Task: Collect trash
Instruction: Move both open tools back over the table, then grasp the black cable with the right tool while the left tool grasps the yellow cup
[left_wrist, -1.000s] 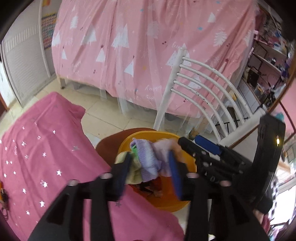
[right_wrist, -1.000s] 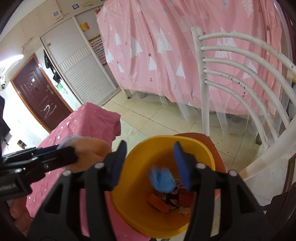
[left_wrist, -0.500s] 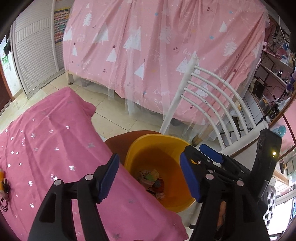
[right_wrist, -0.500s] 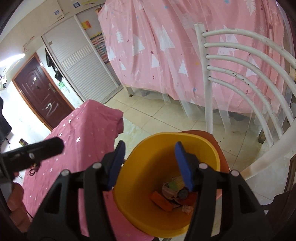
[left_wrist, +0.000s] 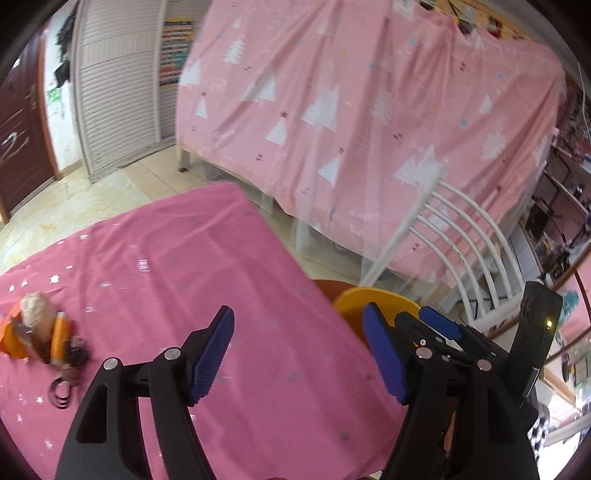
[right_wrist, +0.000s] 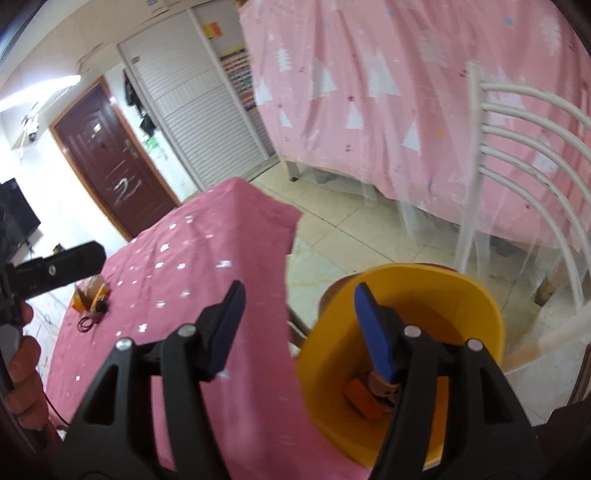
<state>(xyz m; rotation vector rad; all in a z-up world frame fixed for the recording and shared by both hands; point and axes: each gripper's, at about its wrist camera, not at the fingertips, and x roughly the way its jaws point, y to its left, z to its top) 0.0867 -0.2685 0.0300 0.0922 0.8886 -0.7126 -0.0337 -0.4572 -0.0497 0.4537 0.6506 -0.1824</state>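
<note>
Trash (left_wrist: 35, 332), an orange wrapper with a pale crumpled wad on it, lies on the pink starred tablecloth (left_wrist: 207, 266), well away from the yellow bin (right_wrist: 436, 291), and a small loop of black cord (left_wrist: 61, 391) lies just beside it on the side farther from the bin. More trash (right_wrist: 369, 397), orange and mixed scraps, sits at the bottom of the bin. The bin stands off the edge of the cloth on a brown seat (right_wrist: 327, 299), with a white barred chair back (right_wrist: 517, 147) just behind it and a pink tree-print curtain (left_wrist: 369, 110) farther back. The left gripper (left_wrist: 299, 354) hangs over the cloth beside the bin, its blue-padded jaws apart and opening, with nothing between them. The right gripper (right_wrist: 301, 328) hangs over the bin's near rim, one finger above the cloth and the other above the bin's mouth, its jaws also apart and opening on nothing. A hand (right_wrist: 22, 369) shows at the far edge of the right wrist view, away from the bin.
</note>
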